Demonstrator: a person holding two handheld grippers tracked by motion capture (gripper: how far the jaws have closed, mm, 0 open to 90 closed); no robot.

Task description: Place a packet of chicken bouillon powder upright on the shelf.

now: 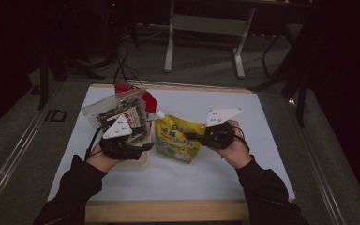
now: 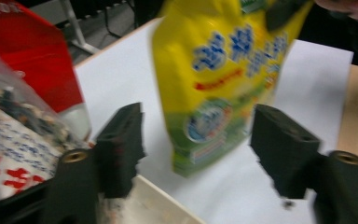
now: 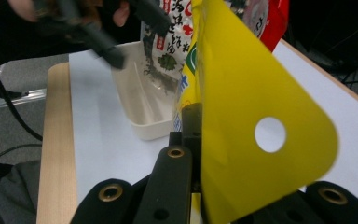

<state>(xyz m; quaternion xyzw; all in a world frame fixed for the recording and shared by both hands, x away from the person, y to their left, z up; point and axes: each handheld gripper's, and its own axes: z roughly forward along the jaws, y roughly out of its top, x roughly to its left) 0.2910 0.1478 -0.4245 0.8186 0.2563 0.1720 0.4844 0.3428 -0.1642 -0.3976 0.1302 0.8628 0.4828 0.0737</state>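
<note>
Right now the yellow spouted pouch [image 1: 178, 139] hangs upright over the middle of the white surface [image 1: 262, 154], just beside the cream tub [image 3: 144, 100]. My right tongs [image 1: 191, 136] are clenched on its flat top edge, near the round hang hole, with the pouch body dangling below the grip. My left tongs [image 2: 196, 147] are spread wide, one jaw on either side of the pouch's lower corner and neither touching it.

The risk I see is the pouch swinging. It is pinched at one thin edge only, so a quick move could let it twist or slide out of the right jaws. If I close the left tongs while it sways, I could catch only the corner or knock it against the tub, which holds the clear bag of dried seaweed [image 1: 122, 112] and the red pack [image 1: 136, 93] behind it.

My left hand [image 1: 104, 159] sits low by the tub's near end, pointing toward the pouch. My right hand [image 1: 236, 147] is raised and turned inward, forearm coming in from the surface's near edge.
</note>
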